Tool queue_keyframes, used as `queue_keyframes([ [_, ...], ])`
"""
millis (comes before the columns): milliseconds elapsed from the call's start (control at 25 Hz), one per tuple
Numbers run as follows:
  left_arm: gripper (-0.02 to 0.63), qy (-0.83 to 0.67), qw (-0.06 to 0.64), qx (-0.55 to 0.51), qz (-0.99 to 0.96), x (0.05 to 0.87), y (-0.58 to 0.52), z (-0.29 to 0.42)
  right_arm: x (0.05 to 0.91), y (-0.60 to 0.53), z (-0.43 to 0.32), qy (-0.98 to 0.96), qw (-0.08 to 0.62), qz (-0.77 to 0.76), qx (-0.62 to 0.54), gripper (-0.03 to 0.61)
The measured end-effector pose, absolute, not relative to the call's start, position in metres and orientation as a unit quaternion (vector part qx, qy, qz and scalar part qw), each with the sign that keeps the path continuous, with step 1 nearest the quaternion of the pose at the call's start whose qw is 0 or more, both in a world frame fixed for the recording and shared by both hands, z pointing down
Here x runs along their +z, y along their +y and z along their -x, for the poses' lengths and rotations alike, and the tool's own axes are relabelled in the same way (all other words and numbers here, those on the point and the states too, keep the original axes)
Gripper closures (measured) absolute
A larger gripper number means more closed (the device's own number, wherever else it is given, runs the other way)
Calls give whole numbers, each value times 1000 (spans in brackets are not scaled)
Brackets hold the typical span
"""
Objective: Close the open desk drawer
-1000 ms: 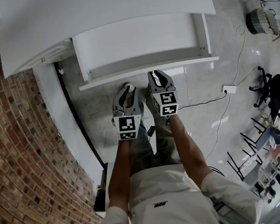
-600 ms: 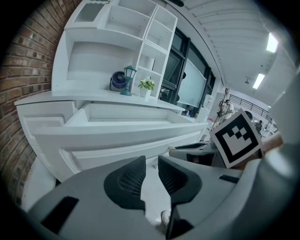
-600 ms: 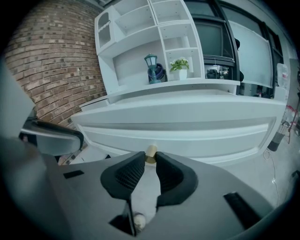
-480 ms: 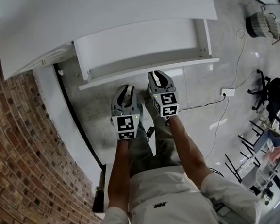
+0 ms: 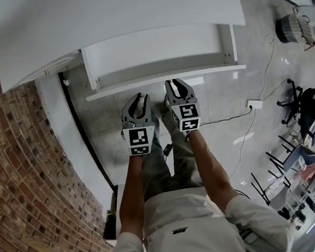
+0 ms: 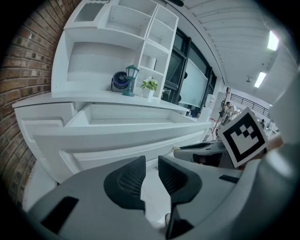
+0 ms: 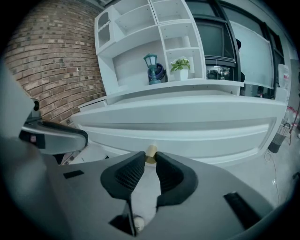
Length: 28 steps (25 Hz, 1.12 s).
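The white desk [image 5: 115,22] has its wide drawer [image 5: 156,48] pulled out, and the drawer front [image 5: 164,78] faces me. My left gripper [image 5: 138,98] hangs just below that front, left of centre, shut and empty; in its own view the jaws [image 6: 151,161] point at the drawer front [image 6: 126,136]. My right gripper [image 5: 177,84] reaches the front's lower edge. Its jaws [image 7: 149,161] are shut, and a small brass drawer knob [image 7: 150,151] shows right at their tips. Whether the tips touch it I cannot tell.
A brick wall [image 5: 19,178] runs along the left beside a white side panel [image 5: 76,141]. A lantern [image 7: 151,65] and a potted plant [image 7: 180,65] stand on the desk's shelf unit. A power strip [image 5: 254,104] with cables lies on the floor; chairs [image 5: 309,104] stand far right.
Both grippers have crept a little toward the drawer front, the left one also drifting slightly left. Their jaws look the same as before.
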<state>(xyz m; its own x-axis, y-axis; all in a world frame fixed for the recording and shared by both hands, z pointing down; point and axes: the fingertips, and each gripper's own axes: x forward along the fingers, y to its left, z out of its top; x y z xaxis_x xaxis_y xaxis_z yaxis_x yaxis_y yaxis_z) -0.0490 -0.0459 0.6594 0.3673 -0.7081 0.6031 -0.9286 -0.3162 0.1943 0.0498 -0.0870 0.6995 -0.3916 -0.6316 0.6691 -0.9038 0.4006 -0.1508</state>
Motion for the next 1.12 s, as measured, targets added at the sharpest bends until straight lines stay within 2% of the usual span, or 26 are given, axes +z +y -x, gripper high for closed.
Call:
queue_keyframes([
  [1120, 515, -528, 267, 210, -779, 668, -91, 56, 704, -136, -43, -799, 265, -479, 251, 499],
])
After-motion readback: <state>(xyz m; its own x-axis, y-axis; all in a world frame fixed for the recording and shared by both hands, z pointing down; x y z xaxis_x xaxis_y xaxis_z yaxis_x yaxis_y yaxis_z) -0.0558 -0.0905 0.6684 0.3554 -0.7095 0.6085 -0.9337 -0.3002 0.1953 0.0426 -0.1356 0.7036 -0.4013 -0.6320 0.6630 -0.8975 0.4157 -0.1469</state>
